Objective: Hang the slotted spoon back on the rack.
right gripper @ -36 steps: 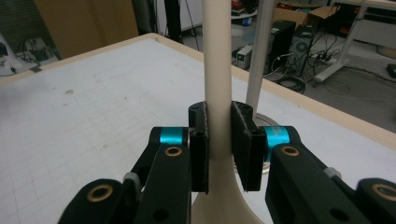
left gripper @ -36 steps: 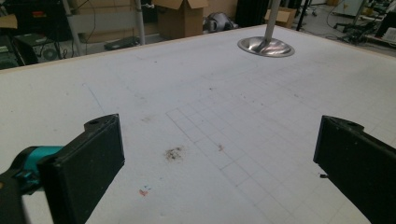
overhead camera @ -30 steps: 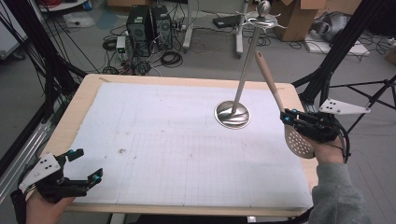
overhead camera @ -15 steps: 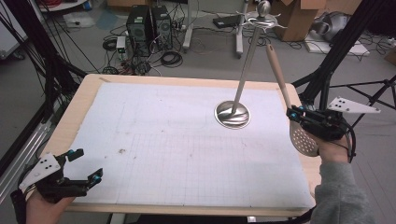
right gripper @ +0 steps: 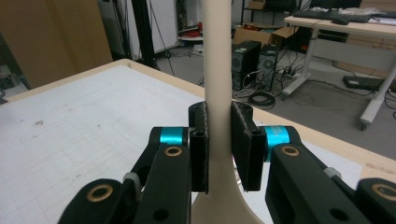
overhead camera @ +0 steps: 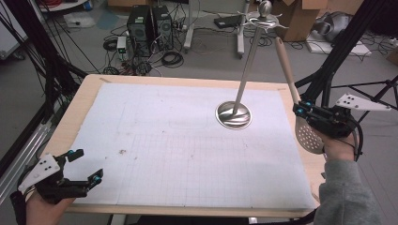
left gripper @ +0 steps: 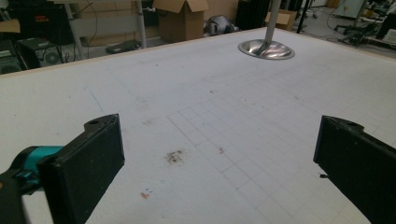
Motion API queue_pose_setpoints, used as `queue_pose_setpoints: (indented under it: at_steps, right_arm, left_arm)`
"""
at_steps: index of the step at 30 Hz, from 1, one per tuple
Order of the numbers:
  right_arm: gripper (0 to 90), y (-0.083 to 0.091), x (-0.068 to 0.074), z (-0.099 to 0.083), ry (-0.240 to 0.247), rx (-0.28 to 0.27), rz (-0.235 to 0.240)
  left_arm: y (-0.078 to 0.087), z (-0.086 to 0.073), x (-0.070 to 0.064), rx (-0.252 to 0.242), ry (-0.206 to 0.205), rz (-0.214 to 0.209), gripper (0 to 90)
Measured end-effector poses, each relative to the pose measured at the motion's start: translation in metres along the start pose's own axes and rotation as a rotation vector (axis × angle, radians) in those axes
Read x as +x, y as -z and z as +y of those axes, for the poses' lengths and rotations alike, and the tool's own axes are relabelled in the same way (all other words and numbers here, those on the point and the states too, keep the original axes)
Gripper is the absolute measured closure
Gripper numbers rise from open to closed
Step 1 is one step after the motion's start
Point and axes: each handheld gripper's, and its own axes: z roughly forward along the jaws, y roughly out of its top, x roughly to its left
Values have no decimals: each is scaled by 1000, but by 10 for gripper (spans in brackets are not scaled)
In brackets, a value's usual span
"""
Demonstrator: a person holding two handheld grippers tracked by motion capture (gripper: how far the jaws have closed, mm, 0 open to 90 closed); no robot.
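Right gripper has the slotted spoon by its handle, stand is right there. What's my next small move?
Probably raise the slotted spoon a little and ease it left toward the hooks atop the stand. The right gripper is clamped on the handle, whose upper end sits just right of and below the hooks. The left gripper rests open, far off.

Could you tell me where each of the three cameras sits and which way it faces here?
High view: above the person's side, looking forward and down on the table; both forearms enter from the bottom, left gripper open, right gripper shut on the slotted spoon.
Left gripper view: rides low, looking along its open jaws across the mat to the stand.
Right gripper view: looks along its jaws, clamped on the spoon's handle, toward the table's far edge and the room.
Shared: the stand's base appears in the high and left gripper views.
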Motion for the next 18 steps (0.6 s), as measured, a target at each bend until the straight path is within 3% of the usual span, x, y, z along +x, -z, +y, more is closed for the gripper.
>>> queue_pose_setpoints:
  at_steps: [18]
  right_arm:
    - [782, 5, -3, 15, -7, -19, -47]
  left_arm:
    - [2, 0, 1, -7, 5, 6, 21]
